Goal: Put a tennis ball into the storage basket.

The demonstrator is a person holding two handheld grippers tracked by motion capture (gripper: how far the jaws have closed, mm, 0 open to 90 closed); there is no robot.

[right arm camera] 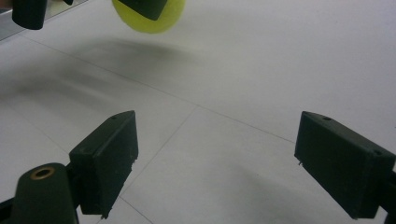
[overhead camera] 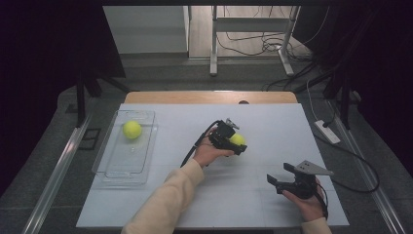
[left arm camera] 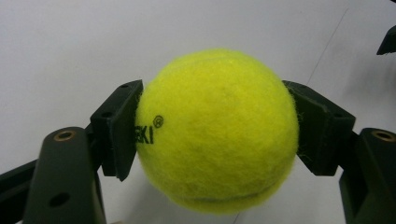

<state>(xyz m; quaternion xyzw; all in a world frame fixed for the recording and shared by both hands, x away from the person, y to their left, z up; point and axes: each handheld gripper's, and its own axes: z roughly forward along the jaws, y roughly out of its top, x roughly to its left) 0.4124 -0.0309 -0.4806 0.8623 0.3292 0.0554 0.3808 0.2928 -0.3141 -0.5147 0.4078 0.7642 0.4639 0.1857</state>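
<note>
1. Far left of the white table (overhead camera: 272, 122): clear plastic tray (overhead camera: 113, 171), long side running away from the person. One yellow tennis ball (overhead camera: 132, 129) sits in its far end, loose, nothing touching it.
2. Tray's near part holds nothing else that can be made out; it lies well apart from both grippers.
3. Middle of the table: left gripper (overhead camera: 235, 142), held in the person's left hand (overhead camera: 208, 153), cream sleeve (overhead camera: 168, 200) coming in from the bottom edge. Cable trails from it back toward the person.
4. Left gripper is clamped on a second tennis ball (overhead camera: 237, 139). In the left gripper view both black pads press into the felt of the ball (left arm camera: 217, 131) at its left and right sides; black lettering partly hidden behind the left pad.
5. Held ball is off the table surface: in the right gripper view it (right arm camera: 148, 16) hangs at the top edge with a soft shadow on the table below, not touching.
6. Right, near edge of table: right gripper (overhead camera: 276, 176) in the person's right hand (overhead camera: 308, 201), grey three-cornered plate on top, pointing left toward the middle.
7. Right gripper (right arm camera: 215, 161) has jaws wide apart, nothing between them, bare white table beneath.
8. Right gripper is near the held ball but apart from it.
</note>
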